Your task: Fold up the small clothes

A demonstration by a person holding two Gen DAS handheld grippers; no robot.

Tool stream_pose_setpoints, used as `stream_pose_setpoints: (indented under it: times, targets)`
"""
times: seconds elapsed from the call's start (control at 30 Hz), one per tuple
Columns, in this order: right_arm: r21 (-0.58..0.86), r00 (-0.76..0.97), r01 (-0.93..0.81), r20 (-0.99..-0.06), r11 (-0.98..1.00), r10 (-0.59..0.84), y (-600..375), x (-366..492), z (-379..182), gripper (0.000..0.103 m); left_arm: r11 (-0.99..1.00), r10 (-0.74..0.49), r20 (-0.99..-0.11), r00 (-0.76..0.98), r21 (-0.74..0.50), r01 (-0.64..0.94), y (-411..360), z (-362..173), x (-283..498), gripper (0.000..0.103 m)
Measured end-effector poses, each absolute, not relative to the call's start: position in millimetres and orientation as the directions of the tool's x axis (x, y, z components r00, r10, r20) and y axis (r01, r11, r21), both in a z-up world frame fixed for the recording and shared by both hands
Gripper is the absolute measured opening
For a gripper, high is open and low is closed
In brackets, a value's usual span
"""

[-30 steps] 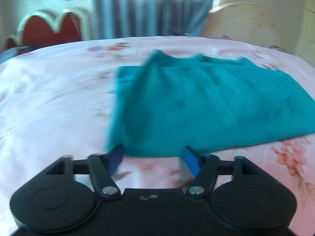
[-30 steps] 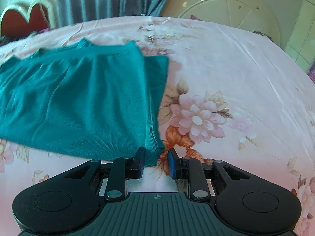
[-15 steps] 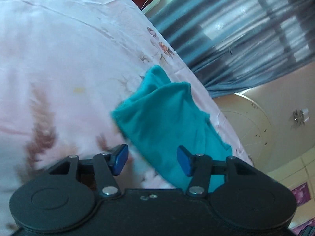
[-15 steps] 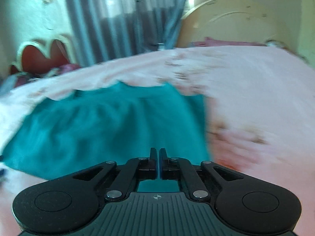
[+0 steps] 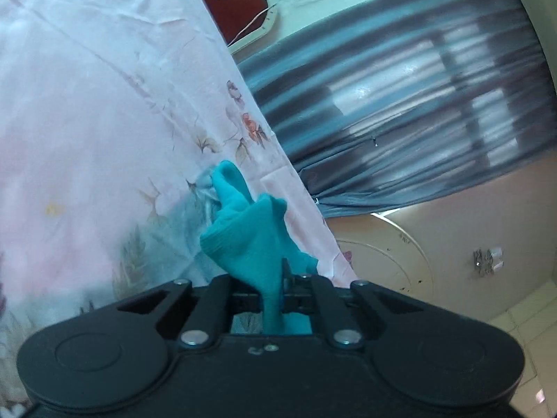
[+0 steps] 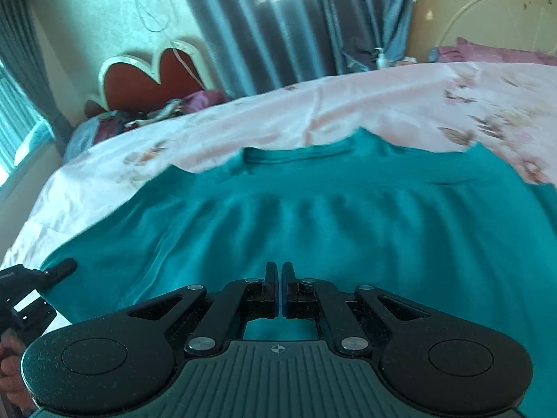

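In the left wrist view, the left gripper (image 5: 275,278) is clamping a bunched corner of the teal garment (image 5: 250,240); the cloth is squeezing up between the closed jaws and fanning out in folds just ahead of them. The camera is sitting rolled to one side, so the pink floral bedsheet (image 5: 104,122) is filling the left half of the frame and slanting steeply. Beyond its edge a grey-blue curtain (image 5: 400,111) is hanging over a bright window, a red heart-shaped headboard (image 5: 240,10) with a pale rim is showing at the top, and a round cream panel (image 5: 383,250) is standing at lower right.

In the right wrist view, the right gripper (image 6: 279,285) is holding its jaws pressed together, with the teal garment spreading wide directly under and ahead of them; whether a layer of cloth is pinched between the pads cannot be told. The garment is lying rippled across the bedsheet (image 6: 348,104), its neckline toward the far side. At the left edge the left gripper's black tip (image 6: 59,266) is meeting the garment's corner, with part of a hand (image 6: 10,372) below it. The curtain (image 6: 278,24), the heart-shaped headboard (image 6: 146,76) and the cream panel (image 6: 487,10) are lining the background.
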State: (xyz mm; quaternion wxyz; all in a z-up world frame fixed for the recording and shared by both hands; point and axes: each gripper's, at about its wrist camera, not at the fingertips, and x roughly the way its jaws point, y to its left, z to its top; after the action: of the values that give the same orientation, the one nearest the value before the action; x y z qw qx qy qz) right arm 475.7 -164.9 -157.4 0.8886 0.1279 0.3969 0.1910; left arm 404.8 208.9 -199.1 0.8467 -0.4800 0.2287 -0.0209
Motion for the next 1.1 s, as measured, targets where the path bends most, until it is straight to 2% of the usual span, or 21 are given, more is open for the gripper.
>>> stream_pose_setpoints:
  times: [0.07, 0.1, 0.2, 0.53, 0.83, 0.93, 1.0, 1.1]
  targets:
    - [0.294, 0.553, -0.226, -0.746, 0.929, 0.371, -145, 484, -175, 0.001, 0.550, -0.260, -0.422, 0.868, -0.804, -0.226, 211, -213, 409, 0.006]
    - [0.287, 0.543, -0.208, -0.761, 0.935, 0.355, -139, 488, -184, 0.001, 0.547, -0.265, -0.452, 0.852, -0.798, -0.253, 212, -221, 411, 0.006]
    - [0.257, 0.549, -0.183, -0.774, 0.949, 0.315, -131, 489, -182, 0.001, 0.512, -0.281, -0.475, 0.834, -0.809, -0.288, 216, -237, 408, 0.007]
    - [0.144, 0.571, -0.183, -0.789, 0.973, 0.225, -113, 484, -181, 0.001, 0.524, -0.327, -0.467, 0.822, -0.813, -0.253, 223, -238, 414, 0.007]
    - [0.163, 0.568, -0.173, -0.789, 0.971, 0.233, -115, 485, -181, 0.001, 0.606, -0.310, -0.511, 0.802, -0.756, -0.247, 213, -217, 425, 0.007]
    - [0.238, 0.572, -0.144, -0.772, 0.960, 0.277, -129, 486, -178, 0.001, 0.678, -0.300, -0.511, 0.805, -0.708, -0.197, 194, -190, 434, 0.007]
    - [0.388, 0.656, -0.055, -0.681, 0.920, 0.326, -163, 478, -167, 0.002, 0.734, -0.296, -0.505, 0.810, -0.664, -0.146, 174, -166, 441, 0.007]
    - [0.497, 0.710, 0.017, -0.617, 0.868, 0.340, -213, 470, -161, 0.002, 0.822, -0.337, -0.493, 0.802, -0.570, -0.005, 127, -125, 454, 0.007]
